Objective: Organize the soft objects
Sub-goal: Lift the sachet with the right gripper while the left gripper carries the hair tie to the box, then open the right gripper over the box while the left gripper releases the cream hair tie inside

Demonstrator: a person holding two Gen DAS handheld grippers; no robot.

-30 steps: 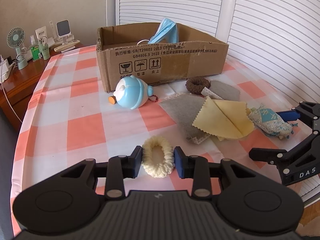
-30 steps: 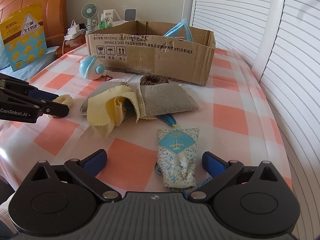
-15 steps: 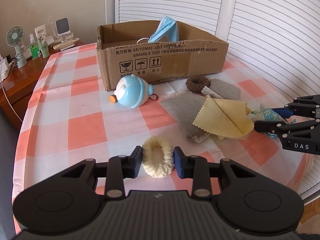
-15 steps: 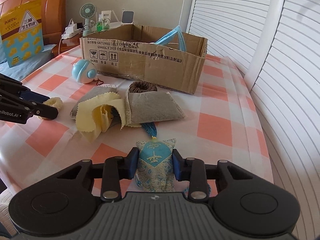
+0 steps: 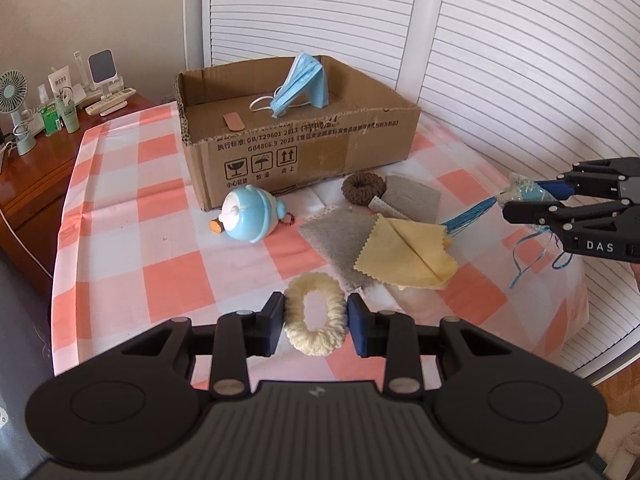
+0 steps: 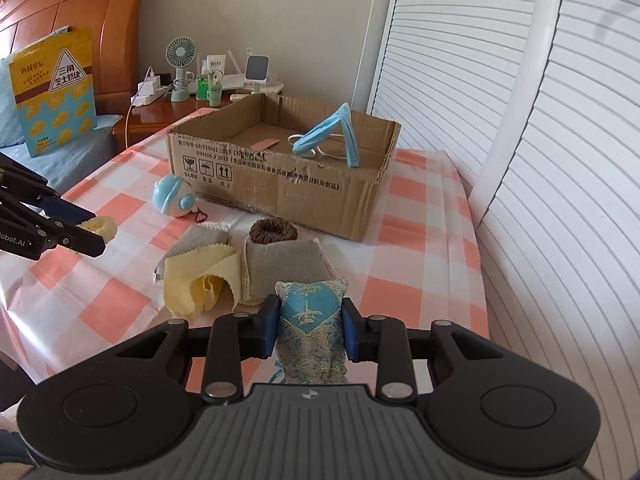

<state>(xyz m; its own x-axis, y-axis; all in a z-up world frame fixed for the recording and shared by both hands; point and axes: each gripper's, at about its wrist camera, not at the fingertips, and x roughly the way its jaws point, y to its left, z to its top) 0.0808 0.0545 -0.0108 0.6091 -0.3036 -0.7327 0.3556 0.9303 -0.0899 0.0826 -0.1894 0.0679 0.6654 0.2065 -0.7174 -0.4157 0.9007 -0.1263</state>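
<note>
My left gripper (image 5: 316,314) is shut on a cream scrunchie (image 5: 316,340) and holds it above the checked tablecloth (image 5: 160,280). My right gripper (image 6: 310,322) has a blue brocade sachet (image 6: 312,344) pinched between its pads, the jaws still closing a little; its tassel hangs free. In the left wrist view that right gripper (image 5: 516,204) hovers at the right with the sachet (image 5: 522,188). Beyond stands an open cardboard box (image 5: 304,152) with a blue face mask (image 5: 304,84) inside.
On the cloth before the box lie a round blue toy (image 5: 248,220), a brown scrunchie (image 5: 363,188), a folded yellow cloth (image 5: 404,256) and grey cloths (image 5: 336,240). A bedside table (image 6: 160,112) with a fan and bottles is far left; white shutters (image 6: 540,160) line the right.
The right gripper closed on the sachet and lifted it off the table. The left gripper rose with the cream scrunchie still held.
</note>
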